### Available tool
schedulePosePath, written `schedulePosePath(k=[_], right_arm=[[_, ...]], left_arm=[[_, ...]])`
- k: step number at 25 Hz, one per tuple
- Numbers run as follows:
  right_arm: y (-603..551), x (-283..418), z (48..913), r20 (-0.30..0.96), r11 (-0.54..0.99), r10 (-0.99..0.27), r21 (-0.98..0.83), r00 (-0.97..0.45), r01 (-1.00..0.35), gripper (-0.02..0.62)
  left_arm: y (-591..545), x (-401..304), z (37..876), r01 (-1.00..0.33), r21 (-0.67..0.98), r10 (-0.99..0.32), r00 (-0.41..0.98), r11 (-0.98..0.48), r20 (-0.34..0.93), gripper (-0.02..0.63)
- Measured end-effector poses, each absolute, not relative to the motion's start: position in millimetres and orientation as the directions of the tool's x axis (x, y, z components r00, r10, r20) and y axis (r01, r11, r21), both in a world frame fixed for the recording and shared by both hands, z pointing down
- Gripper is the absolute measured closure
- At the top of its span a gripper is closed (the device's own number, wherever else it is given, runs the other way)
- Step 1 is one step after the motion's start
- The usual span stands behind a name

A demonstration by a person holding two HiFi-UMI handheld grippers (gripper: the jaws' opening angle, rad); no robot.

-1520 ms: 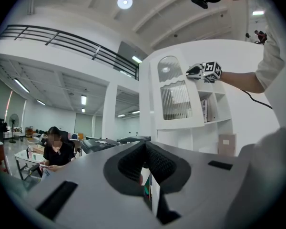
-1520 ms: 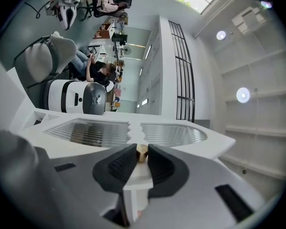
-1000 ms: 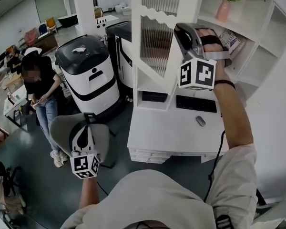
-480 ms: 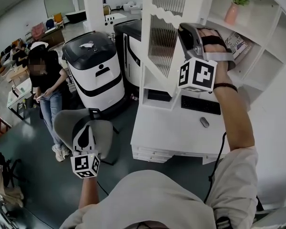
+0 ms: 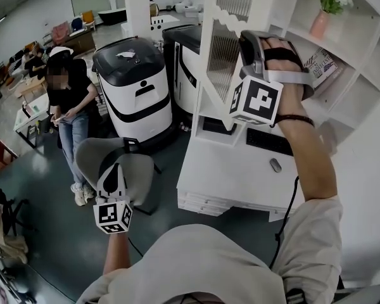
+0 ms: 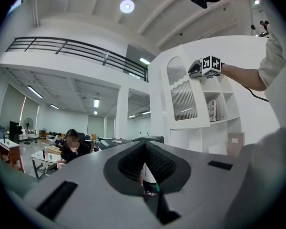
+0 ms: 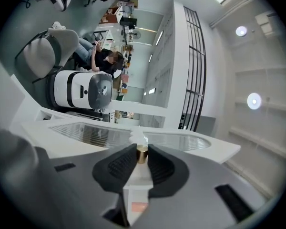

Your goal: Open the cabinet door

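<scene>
The white cabinet door (image 5: 223,62), with ribbed glass panes, stands swung out from the shelf unit above the desk. My right gripper (image 5: 246,42) is raised to the door's edge and shut on its small brass knob (image 7: 142,153); the right gripper (image 7: 142,157) has its pads on both sides of that knob. Low down over the grey chair hangs my left gripper (image 5: 113,175), pointing level. In the left gripper view the left gripper (image 6: 145,151) has its pads together with nothing held, and the door (image 6: 183,97) and right gripper (image 6: 196,69) show far off.
A white desk (image 5: 234,176) below carries a keyboard (image 5: 270,142) and a mouse (image 5: 275,164). Open shelves hold a pink vase (image 5: 323,24) and a book (image 5: 321,61). Two black-and-white machines (image 5: 138,90) stand left of the desk. A person (image 5: 68,106) stands beyond the chair (image 5: 95,160).
The right gripper kept hold of the knob and turned a little as the door swung further out. The left gripper drifted slightly sideways.
</scene>
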State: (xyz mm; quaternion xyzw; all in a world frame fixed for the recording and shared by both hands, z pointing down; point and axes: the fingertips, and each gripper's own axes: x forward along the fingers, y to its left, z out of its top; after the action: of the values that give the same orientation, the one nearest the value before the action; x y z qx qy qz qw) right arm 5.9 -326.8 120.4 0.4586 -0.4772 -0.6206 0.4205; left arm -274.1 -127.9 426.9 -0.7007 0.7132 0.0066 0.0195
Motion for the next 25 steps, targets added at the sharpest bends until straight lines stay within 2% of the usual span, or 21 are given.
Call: schedulePosePath(k=[25], right_arm=[[-317.9, -38.3, 120.2, -0.147, -0.162, -0.983, 0.977, -0.109, 0.142, 0.52]], left_arm=[[-98.9, -326.1, 425.5, -0.994, -0.006, -0.993, -0.11, 0.11, -0.048, 0.607]])
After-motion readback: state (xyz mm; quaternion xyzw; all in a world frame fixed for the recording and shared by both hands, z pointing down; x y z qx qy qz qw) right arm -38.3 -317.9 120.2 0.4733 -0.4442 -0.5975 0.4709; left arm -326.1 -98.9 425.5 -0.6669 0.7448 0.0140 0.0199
